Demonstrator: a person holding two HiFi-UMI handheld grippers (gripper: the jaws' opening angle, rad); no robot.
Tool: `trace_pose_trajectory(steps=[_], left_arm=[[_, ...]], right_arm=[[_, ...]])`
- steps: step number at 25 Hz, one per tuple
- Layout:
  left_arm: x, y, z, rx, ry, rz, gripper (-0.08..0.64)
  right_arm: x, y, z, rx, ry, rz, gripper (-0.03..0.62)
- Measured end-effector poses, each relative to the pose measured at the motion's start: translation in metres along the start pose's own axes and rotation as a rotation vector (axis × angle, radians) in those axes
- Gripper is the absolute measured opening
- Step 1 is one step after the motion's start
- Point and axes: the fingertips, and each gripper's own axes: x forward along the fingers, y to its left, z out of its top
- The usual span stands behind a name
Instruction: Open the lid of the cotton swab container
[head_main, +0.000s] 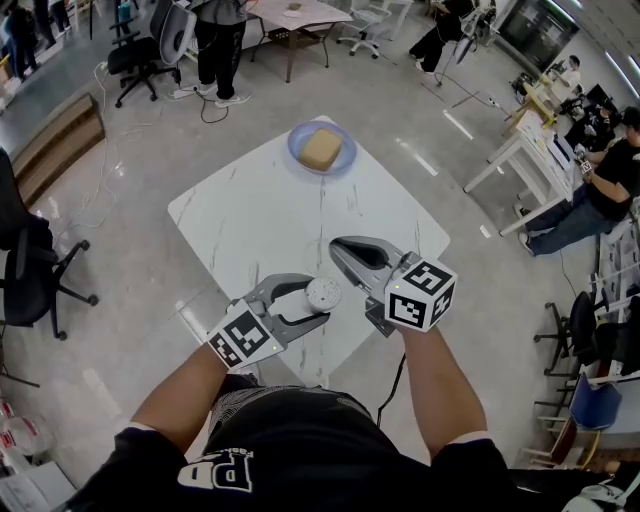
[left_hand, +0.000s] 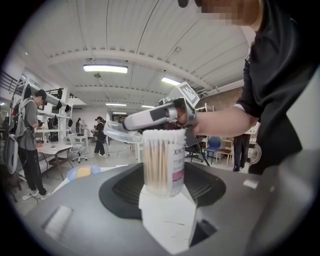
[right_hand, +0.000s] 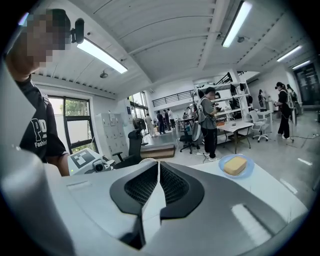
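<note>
The left gripper (head_main: 314, 302) is clamped on the container (left_hand: 162, 162). Its pads press the clear sides, and the tub stands upright above the table (head_main: 250, 220) at that gripper's 12 o'clock. The tub's long axis is vertical. In the left gripper view the swab tips at the top look bare.

From that open top, a clear lid (left_hand: 118, 134) juts out toward 9 o'clock, roughly level. It lies just under the tips of the right gripper (head_main: 338, 246), so the right hand is plainly the nearer one to it. In the head view those tips sit close to the tub, at about its 12 o'clock.

The right gripper's jaws are pressed together, with only a pale sliver showing between the pads. I judge the lid already lifted off the mouth.

No view shows whether a thin edge of the lid is pinched between those pads. Nor can I tell whether the lid still hangs from the tub by a hinge. The head view hardly shows the clear plastic at all.
</note>
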Motion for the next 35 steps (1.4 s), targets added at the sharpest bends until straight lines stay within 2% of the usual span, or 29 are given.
trace_pose_trajectory(steps=[15, 35], left_arm=[[0.001, -0.003, 0.002, 0.012, 0.005, 0.005, 0.299], [-0.003, 0.002, -0.003, -0.009, 0.010, 0.028, 0.299]], right_arm=[[0.004, -0.004, -0.023, 0.073, 0.037, 0.018, 0.014], [-0.002, 0.003, -0.006, 0.036, 0.008, 0.000, 0.014]])
